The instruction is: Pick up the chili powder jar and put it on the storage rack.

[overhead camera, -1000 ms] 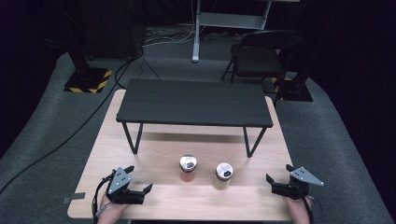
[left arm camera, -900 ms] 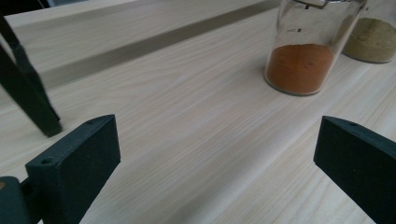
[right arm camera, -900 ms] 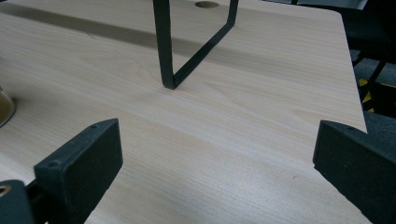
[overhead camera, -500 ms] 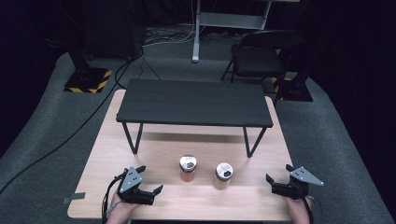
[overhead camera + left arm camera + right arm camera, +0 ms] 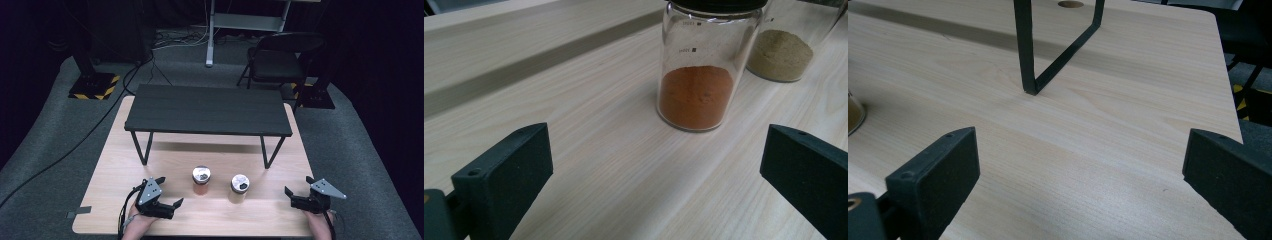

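Observation:
Two glass jars stand near the front of the wooden table point(image 5: 120, 150). One jar of orange powder point(image 5: 201, 180) point(image 5: 696, 75) has a black lid; a jar of tan powder point(image 5: 239, 188) point(image 5: 780, 52) stands to its right. My left gripper point(image 5: 168, 192) point(image 5: 656, 175) is open and empty, a short way left of the orange jar and pointing at it. Near the table's front right corner my right gripper point(image 5: 298, 190) point(image 5: 1080, 175) is open and empty, right of the tan jar, whose edge point(image 5: 854, 115) shows at the left of the right gripper view.
A low black shelf point(image 5: 207, 110) on thin metal legs point(image 5: 1025, 50) spans the middle of the table behind the jars. A folding chair point(image 5: 280, 55) and stands with yellow-black bases point(image 5: 95, 85) are on the grey floor beyond.
My left gripper has moved right and slightly forward toward the orange jar, turning to face it. The right gripper and both jars have stayed put.

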The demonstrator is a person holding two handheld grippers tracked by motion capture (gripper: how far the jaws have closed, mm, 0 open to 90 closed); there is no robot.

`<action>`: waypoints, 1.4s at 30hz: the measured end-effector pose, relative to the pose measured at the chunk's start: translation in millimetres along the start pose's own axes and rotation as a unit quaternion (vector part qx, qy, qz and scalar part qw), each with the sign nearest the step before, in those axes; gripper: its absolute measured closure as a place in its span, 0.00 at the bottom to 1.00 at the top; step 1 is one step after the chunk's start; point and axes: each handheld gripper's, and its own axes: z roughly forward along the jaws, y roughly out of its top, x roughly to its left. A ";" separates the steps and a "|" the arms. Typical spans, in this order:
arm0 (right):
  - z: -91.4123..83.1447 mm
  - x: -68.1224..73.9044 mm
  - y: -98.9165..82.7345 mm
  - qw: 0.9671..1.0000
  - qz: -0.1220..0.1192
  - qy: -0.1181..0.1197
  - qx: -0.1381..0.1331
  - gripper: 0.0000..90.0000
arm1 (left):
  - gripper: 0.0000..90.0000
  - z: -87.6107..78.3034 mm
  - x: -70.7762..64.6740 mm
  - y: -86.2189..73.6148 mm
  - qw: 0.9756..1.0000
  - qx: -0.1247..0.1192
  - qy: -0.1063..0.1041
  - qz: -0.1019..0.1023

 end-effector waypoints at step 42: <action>0.3 -0.7 0.5 1.000 -0.001 0.004 0.001 0.02 | 0.00 42.9 -20.3 25.9 1.000 0.024 -0.011 0.010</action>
